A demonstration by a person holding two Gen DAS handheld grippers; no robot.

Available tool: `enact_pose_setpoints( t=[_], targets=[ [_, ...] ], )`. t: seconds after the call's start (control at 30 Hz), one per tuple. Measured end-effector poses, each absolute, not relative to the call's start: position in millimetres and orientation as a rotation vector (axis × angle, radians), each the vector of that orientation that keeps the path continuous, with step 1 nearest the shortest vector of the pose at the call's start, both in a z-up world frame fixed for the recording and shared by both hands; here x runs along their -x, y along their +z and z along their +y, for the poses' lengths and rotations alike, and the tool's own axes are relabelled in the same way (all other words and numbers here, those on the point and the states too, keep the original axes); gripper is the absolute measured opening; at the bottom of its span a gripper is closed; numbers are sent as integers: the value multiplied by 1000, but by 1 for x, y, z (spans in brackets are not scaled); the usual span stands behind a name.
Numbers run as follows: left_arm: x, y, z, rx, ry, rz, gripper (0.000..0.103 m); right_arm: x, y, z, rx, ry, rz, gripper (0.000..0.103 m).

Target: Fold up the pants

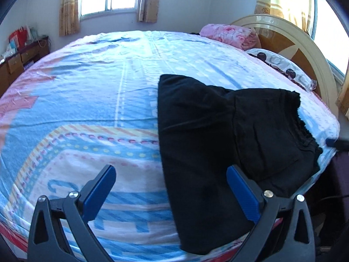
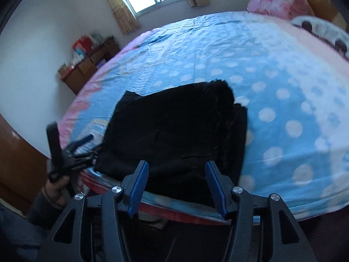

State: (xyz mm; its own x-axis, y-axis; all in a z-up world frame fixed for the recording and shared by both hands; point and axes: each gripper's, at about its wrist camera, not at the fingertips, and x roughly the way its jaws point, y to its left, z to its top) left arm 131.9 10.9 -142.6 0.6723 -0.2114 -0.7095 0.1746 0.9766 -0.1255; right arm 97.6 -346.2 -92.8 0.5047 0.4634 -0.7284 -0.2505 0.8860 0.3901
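1. Right gripper (image 2: pixel 176 185): jaws parted, nothing between the blue pads. It's released, not on cloth. It hangs off the near bed edge, aimed down at the pants (image 2: pixel 174 135), which lie directly ahead of it and just beyond the fingertips.
2. Left gripper (image 1: pixel 170 194): jaws spread wide, empty. The right pad overlaps the pants (image 1: pixel 218 142) in its own view, but I can't tell if it touches or just hovers over the cloth. The left pad is over bare bed sheet (image 1: pixel 87 87).
3. From the left gripper the pants lie ahead and to the right, off its centre line. From the right they are centred. I'd judge the right gripper better lined up for the next grab.
4. Pants: black, already doubled into a thick bundle at the near edge of the bed, one end overhanging the edge slightly. Long axis runs roughly along the bed edge, ragged hem end toward the headboard (image 1: pixel 294 50) side.
5. Hard to read: black cloth, so layers and fold lines barely show; can't count the folds. The right view is motion-blurred. The near corner of the bundle is hidden behind the right gripper's fingers.
6. In the left view only the right gripper's blue tip shows, at the frame edge; the rest is cut off.
7. Far: pink blanket (image 1: pixel 229 33) and spotted pillow (image 1: pixel 281 64) by the headboard, well apart from the pants.
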Motion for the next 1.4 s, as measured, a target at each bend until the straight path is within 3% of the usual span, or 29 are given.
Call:
enact_pose_setpoints(
  t=[0.07, 0.17, 0.27, 0.47, 0.67, 0.9, 0.97, 1.17, 1.33, 1.4],
  targets=[
    [-129, -139, 8, 33, -221, 799, 103, -100, -108, -338, -239, 443, 984, 55],
    [-126, -131, 4, -8, -215, 768, 103, -105, -144, -345, -169, 264, 1101, 41],
    [-126, -131, 4, -19, -216, 758, 103, -99, -147, -358, -235, 278, 1103, 40],
    [-130, -138, 2, -10, -221, 782, 103, -94, -104, -352, -196, 302, 932, 40],
    [-129, -138, 3, -9, -213, 782, 103, -128, -122, -342, -150, 259, 1004, 40],
    [-133, -144, 9, 6, -203, 800, 103, -109, -98, -329, -64, 310, 911, 20],
    [-134, -148, 9, 12, -208, 811, 103, -101, -78, -327, -60, 329, 852, 7],
    [-133, -149, 5, -3, -212, 817, 103, -94, -56, -318, -31, 329, 876, 7],
    [-134, -147, 9, 7, -209, 808, 103, -106, -117, -346, -100, 221, 1083, 8],
    [-135, -148, 9, 6, -210, 815, 103, -114, -135, -360, -150, 179, 1069, 14]
  ],
)
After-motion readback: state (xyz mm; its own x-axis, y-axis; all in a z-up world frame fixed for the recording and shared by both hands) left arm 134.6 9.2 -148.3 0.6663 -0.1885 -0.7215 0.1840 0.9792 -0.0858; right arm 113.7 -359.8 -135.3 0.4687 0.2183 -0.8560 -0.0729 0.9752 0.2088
